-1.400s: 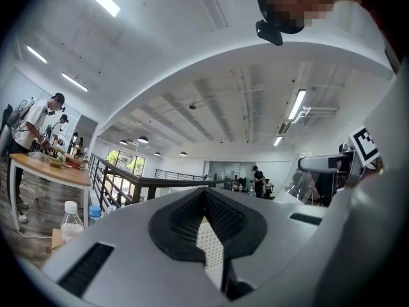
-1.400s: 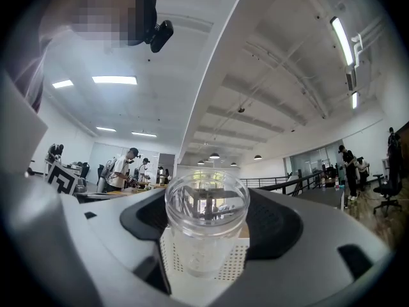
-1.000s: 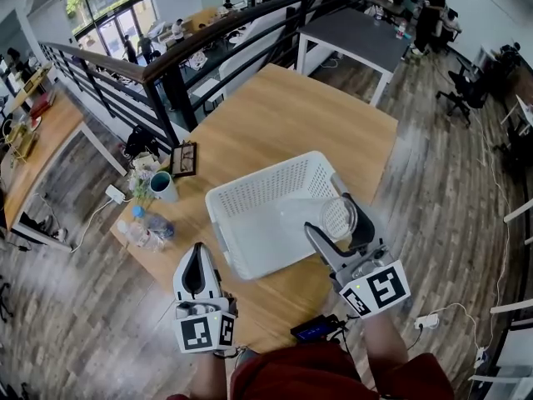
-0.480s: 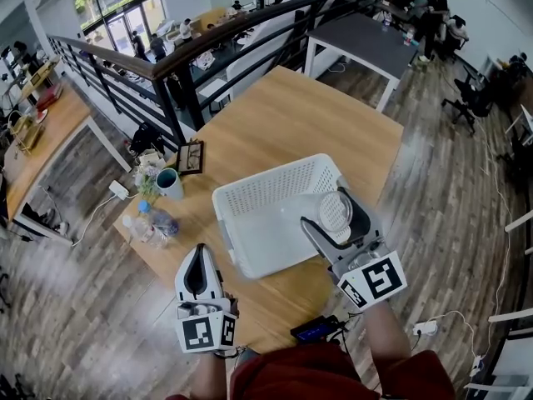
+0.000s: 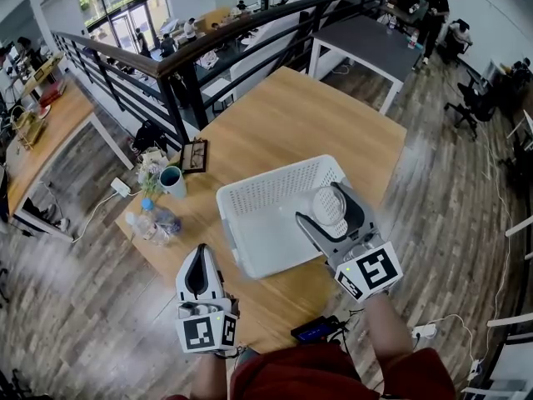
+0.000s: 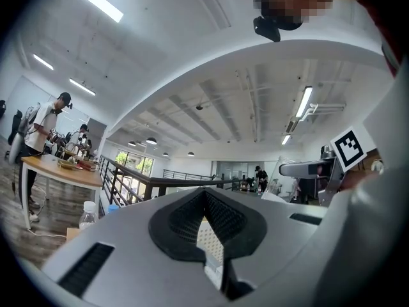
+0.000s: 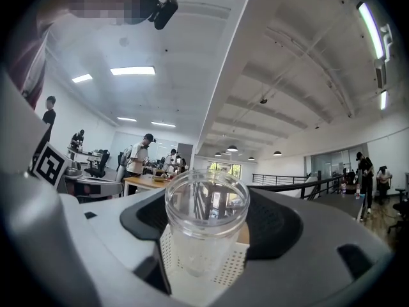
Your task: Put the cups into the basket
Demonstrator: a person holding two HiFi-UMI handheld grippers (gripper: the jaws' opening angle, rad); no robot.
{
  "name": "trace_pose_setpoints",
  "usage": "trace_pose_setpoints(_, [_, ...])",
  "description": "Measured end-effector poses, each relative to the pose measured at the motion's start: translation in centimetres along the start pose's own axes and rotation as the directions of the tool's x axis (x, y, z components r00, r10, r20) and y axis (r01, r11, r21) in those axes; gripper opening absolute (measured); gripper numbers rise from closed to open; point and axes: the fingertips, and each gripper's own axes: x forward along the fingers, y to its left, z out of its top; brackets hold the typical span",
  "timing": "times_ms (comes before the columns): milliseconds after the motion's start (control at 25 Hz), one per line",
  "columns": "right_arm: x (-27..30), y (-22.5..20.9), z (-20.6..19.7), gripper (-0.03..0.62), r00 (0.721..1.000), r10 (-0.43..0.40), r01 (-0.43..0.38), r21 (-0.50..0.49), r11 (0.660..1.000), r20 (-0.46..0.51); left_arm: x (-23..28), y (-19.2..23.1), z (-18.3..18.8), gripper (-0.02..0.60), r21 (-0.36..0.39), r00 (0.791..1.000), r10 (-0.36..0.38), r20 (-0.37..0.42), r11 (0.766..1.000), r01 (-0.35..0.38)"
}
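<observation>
right tongs (image 5: 325, 207) clamp a cup (image 7: 206, 235); left tongs (image 5: 198, 255) closed, empty.

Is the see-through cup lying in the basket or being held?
Held. The right tongs are shut on the clear cup, upright between the jaws, over the white basket; whether it touches the bottom, cannot tell.

Head view: I look steeply down from above onto the table (image 5: 283, 115), basket (image 5: 275, 177), left gripper (image 5: 200, 252) and right gripper (image 5: 321, 203).
Left gripper view: right behind its jaws, tilted up at the ceiling (image 6: 255, 114).
Right gripper view: right behind its jaws, cup (image 7: 206, 226) close in the middle.
Shared: the basket, in all three.
</observation>
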Motion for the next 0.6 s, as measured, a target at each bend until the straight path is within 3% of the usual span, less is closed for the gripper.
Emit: trace_pose_setpoints(600, [2.8, 1.0, -1.5, 0.353, 0.996, 0.074, -0.076, -0.035, 0.996, -0.057, -0.3, 0.6, -0.6, 0.000, -0.012, 1.000, 0.020, -0.007, 1.000, -0.021])
